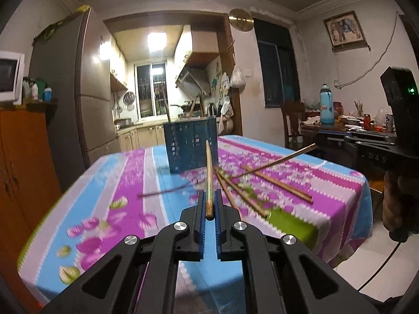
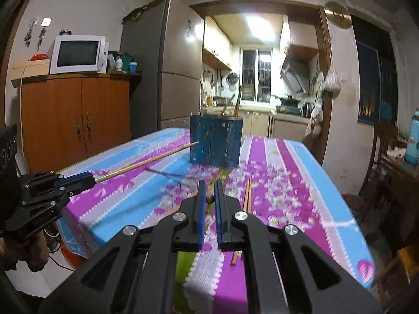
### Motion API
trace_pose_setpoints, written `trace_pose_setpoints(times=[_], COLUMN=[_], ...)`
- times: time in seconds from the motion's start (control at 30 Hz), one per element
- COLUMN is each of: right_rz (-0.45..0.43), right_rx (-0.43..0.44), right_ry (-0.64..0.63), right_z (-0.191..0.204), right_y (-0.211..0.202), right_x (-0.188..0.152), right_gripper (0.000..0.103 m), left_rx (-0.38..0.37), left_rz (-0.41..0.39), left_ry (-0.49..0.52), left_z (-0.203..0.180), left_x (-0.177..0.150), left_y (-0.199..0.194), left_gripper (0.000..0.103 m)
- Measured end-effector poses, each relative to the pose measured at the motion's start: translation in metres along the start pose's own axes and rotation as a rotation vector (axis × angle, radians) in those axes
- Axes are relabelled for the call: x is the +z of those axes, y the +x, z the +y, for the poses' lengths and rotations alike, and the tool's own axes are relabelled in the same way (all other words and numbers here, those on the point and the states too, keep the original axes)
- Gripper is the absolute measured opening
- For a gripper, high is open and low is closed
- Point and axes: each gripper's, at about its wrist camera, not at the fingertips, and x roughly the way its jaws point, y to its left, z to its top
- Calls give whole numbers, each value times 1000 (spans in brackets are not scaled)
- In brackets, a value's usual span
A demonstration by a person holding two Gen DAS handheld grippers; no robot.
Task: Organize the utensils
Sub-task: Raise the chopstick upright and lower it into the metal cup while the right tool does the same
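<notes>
A blue perforated utensil holder (image 1: 191, 144) stands on the table and holds a few chopsticks; it also shows in the right wrist view (image 2: 216, 141). My left gripper (image 1: 209, 201) is shut on a wooden chopstick (image 1: 209, 172) that points up toward the holder; the same gripper (image 2: 76, 179) and chopstick (image 2: 146, 161) show in the right wrist view. My right gripper (image 2: 208, 195) is shut on a chopstick end (image 2: 209, 198); in the left wrist view that chopstick (image 1: 277, 161) slants down from it to the table. Loose chopsticks (image 1: 277, 184) lie on the cloth.
The table wears a pink, blue and white flowered cloth (image 1: 125, 183). A wooden cabinet (image 2: 76, 120) with a microwave (image 2: 78, 55) and a fridge (image 2: 170, 65) stand to the left. A chair (image 1: 293, 120) and a cluttered side table (image 1: 353, 123) are at right.
</notes>
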Motion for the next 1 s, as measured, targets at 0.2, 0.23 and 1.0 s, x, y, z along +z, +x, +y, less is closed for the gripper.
trace_pose_setpoints(times=[0.2, 0.23, 1.0], right_rz=[-35, -35, -53], right_rx=[6, 8, 53], right_ry=[-14, -16, -23], right_z=[-1, -1, -30], right_y=[-5, -5, 29], right_x=[15, 15, 86], right_gripper=[5, 5, 5], left_rx=[15, 15, 3], left_rz=[-8, -7, -86], left_ry=[8, 9, 17], left_z=[1, 1, 22], left_x=[13, 13, 119], left_y=[-2, -2, 42], left_gripper=[7, 7, 7])
